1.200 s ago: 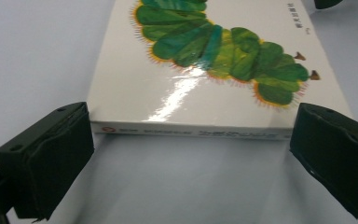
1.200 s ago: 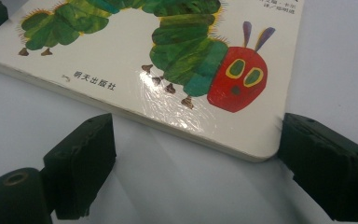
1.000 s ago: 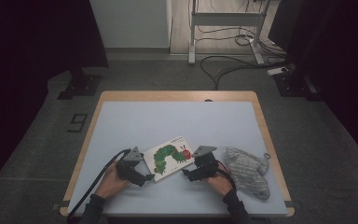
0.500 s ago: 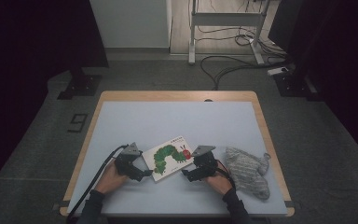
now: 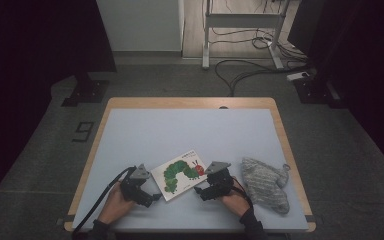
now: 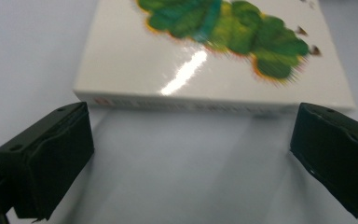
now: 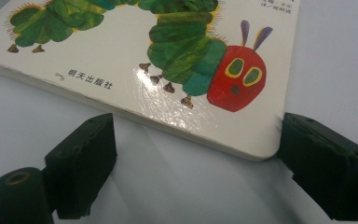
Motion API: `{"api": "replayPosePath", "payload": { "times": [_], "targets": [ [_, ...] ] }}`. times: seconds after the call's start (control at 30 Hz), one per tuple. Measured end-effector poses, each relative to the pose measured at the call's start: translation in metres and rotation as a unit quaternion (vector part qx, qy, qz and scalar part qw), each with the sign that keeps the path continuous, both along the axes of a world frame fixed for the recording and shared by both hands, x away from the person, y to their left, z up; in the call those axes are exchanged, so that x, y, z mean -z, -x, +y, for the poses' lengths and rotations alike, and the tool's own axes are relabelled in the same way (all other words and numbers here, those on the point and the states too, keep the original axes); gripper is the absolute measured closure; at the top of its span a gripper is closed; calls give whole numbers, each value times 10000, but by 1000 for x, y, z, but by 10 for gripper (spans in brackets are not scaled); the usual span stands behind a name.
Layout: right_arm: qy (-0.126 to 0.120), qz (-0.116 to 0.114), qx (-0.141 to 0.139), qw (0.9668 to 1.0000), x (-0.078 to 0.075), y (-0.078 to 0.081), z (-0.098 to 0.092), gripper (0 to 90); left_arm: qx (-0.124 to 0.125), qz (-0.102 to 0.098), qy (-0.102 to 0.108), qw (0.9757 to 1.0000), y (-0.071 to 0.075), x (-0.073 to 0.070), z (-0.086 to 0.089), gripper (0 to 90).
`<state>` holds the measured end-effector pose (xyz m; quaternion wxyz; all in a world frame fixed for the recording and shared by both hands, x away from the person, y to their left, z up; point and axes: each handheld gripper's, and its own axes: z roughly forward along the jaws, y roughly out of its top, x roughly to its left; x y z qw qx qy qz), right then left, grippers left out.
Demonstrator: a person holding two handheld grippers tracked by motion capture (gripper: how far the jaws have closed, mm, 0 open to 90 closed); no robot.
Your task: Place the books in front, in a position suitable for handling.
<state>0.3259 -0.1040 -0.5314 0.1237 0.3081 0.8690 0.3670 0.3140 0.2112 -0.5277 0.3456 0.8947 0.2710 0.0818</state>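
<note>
A white picture book (image 5: 182,173) with a green caterpillar on its cover lies flat near the table's front edge. My left gripper (image 5: 154,196) is at the book's near left side. In the left gripper view its jaws (image 6: 191,154) stand open, low over the table, with the book's long edge (image 6: 214,100) just ahead of them. My right gripper (image 5: 199,192) is at the book's near right side. It is open too (image 7: 196,158), and the rounded corner of the book (image 7: 256,151) by the red head lies just beyond its jaws. Neither holds anything.
A grey knitted cloth (image 5: 265,184) lies to the right of my right hand, close to the table's right edge. The pale blue table top (image 5: 185,132) stretches away behind the book. Cables and stand legs are on the floor beyond.
My left gripper has shifted a little beside the book's near left edge. The right gripper, the book and the cloth have stayed where they were.
</note>
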Motion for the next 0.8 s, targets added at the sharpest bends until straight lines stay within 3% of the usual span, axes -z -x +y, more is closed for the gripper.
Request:
{"api": "replayPosePath", "payload": {
  "times": [0.1,0.3,0.8],
  "targets": [
    [-29,80,19,10000,-2,2,-2,104,-47,-107,-172,9998,5,0,0,0],
    [35,-76,-48,10000,-20,12,-11,91,-147,-125,-161,9997,8,1,2,0],
    [289,-325,359,9984,-57,24,-61,26,-404,-99,-124,9991,19,1,20,0]
  ]
}}
